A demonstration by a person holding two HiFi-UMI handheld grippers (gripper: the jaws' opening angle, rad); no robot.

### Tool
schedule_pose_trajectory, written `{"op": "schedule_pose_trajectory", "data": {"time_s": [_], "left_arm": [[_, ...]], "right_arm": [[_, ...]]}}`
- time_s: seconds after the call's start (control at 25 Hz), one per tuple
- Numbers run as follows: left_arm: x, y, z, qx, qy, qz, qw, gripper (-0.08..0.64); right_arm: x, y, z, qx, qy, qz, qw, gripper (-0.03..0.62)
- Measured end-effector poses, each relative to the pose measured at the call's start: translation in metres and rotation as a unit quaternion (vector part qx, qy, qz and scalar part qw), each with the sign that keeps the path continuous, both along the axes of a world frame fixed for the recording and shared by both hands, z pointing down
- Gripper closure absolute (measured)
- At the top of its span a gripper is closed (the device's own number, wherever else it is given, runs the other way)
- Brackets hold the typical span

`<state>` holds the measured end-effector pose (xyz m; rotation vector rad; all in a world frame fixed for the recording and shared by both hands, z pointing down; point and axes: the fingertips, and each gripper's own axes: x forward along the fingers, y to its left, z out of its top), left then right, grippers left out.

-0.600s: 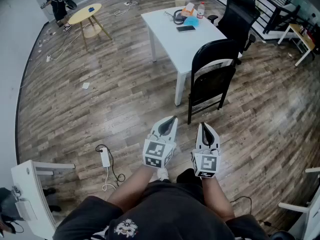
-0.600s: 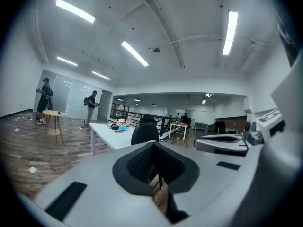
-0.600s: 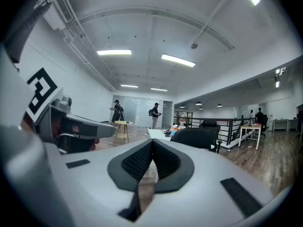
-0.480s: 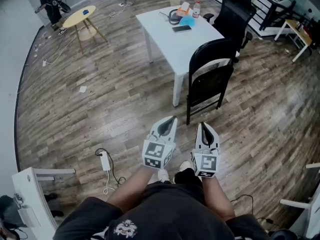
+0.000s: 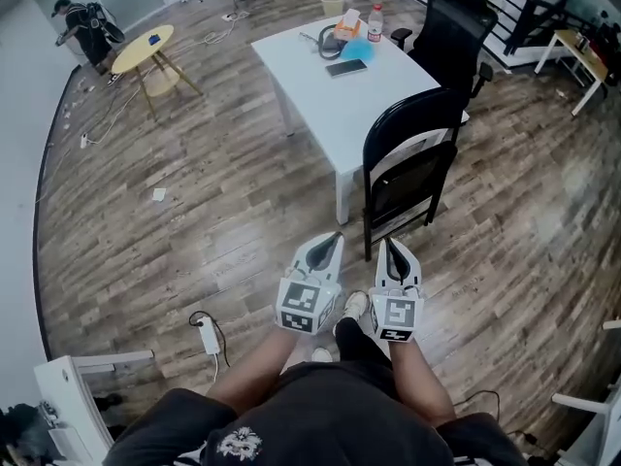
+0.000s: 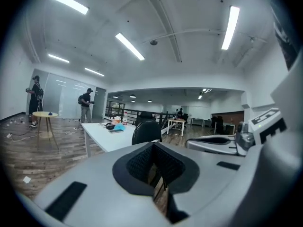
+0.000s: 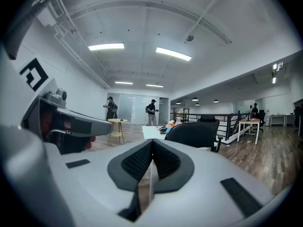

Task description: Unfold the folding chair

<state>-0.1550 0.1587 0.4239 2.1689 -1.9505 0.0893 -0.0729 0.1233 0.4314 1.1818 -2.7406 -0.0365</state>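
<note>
While nothing's been grabbed yet, what's changed over the last half second or so is that we've closed in. The folding chair [image 5: 412,158] sits lower and nearer in the head view than it did, and its front leg is now just beyond the tips of both tools instead of well ahead of them. One shoe [image 5: 355,305] has come forward between our arms, so we read that as a step toward it. The left hand-held gripper [image 5: 332,239] and the right hand-held gripper [image 5: 391,249] are side by side and roughly level. Both are clenched shut on nothing: each one's own view shows the pads pressed together, with just room and furniture beyond. The chair itself hasn't budged. It's standing on the wooden floor [image 5: 194,192] right beside the near corner of the white surface [image 5: 330,105], with a black office chair [image 5: 456,27] behind it. The seat looks tipped up close to the back, so we'd call it still folded, though from up top that's not dead certain. For the task, that means we're only at the approach stage. Our guess is both sets of jaws need opening before they can take the back and the seat edge, since shut like this they can only push. The chair's also tight to that corner, so it may need pulling clear before the seat swings down.
</note>
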Motion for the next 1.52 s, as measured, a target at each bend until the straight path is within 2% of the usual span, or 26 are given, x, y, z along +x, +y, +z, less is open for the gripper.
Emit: {"op": "schedule_pose_trajectory", "data": {"time_s": [0.4, 0.56, 0.72, 0.92, 1.04, 1.2, 1.4, 1.52], "left_arm": [[-0.02, -0.141, -0.001, -0.025, -0.025, 0.026, 0.999, 0.555], [-0.025, -0.183, -0.014, -0.027, -0.035, 0.033, 0.9985, 0.555], [-0.035, -0.216, -0.023, -0.02, -0.076, 0.036, 0.9962, 0.555], [-0.046, -0.274, -0.024, -0.03, -0.086, 0.049, 0.9946, 0.555], [-0.05, -0.315, -0.023, -0.051, -0.085, 0.08, 0.9918, 0.555], [-0.048, -0.371, -0.028, -0.079, -0.073, 0.14, 0.9843, 0.555], [-0.046, -0.426, -0.028, -0.082, -0.078, 0.221, 0.9688, 0.55], [-0.047, -0.446, -0.017, -0.11, -0.079, 0.263, 0.9553, 0.473]], "right_arm": [[-0.008, -0.132, 0.012, -0.034, -0.023, 0.029, 0.999, 0.578], [0.001, -0.169, 0.017, -0.051, -0.017, 0.045, 0.998, 0.578], [0.0, -0.191, 0.016, -0.054, -0.015, 0.053, 0.997, 0.578], [0.0, -0.239, 0.019, -0.061, -0.003, 0.094, 0.994, 0.578], [-0.009, -0.266, 0.019, -0.067, -0.006, 0.11, 0.992, 0.578], [-0.025, -0.301, 0.022, -0.081, -0.001, 0.139, 0.987, 0.578], [-0.032, -0.347, 0.029, -0.097, 0.008, 0.213, 0.972, 0.578], [-0.03, -0.364, 0.033, -0.107, 0.007, 0.26, 0.959, 0.578]]}}
